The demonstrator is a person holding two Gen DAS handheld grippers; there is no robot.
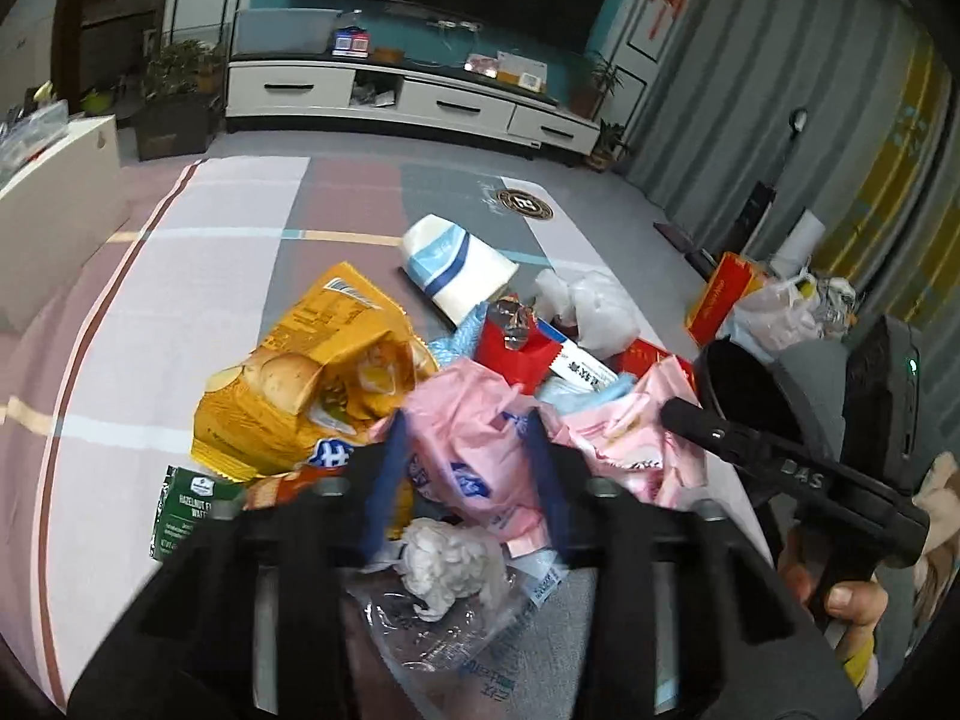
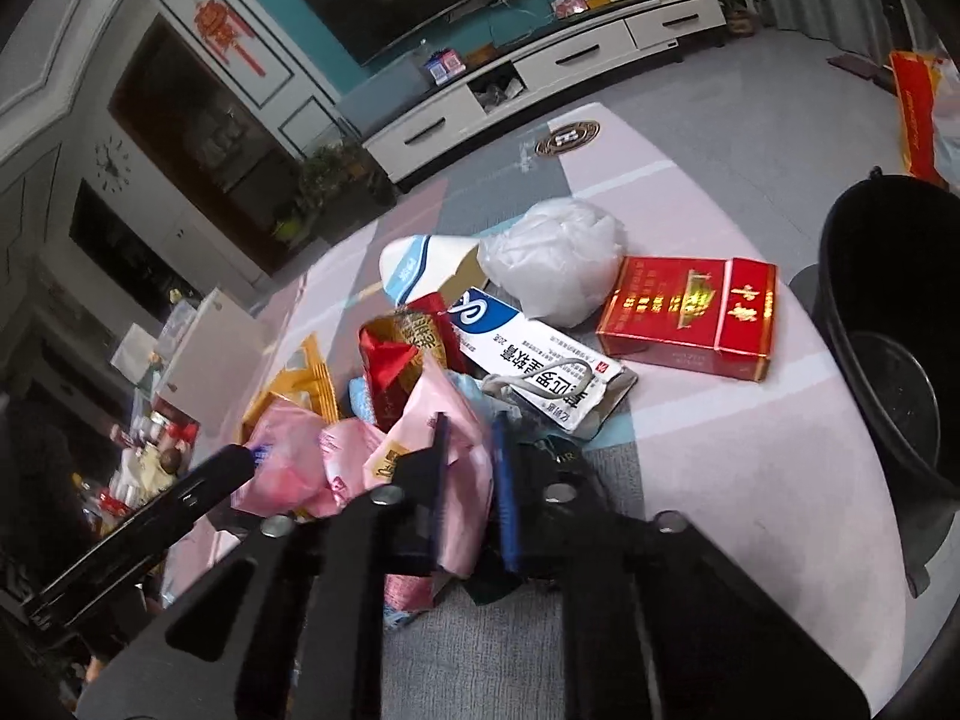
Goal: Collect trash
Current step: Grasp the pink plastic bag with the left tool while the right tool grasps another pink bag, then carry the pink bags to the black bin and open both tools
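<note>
Nearest us, our left tool is clamped on a pink wrapper, and our right tool pinches another pink wrapper flat, likely so both can lift at once. Beyond them the trash heap spreads over the tabletop: yellow chip bag, red cigarette box. The black bin waits to the right.

**Colours across the litter pile**

A pink plastic wrapper with blue print is seen beside a yellow-orange chip bag. A red cigarette pack is lettered in gold. A white ointment box carries a blue band. The black bucket is plain. The floor mat is blocked in pink, grey and white.
</note>
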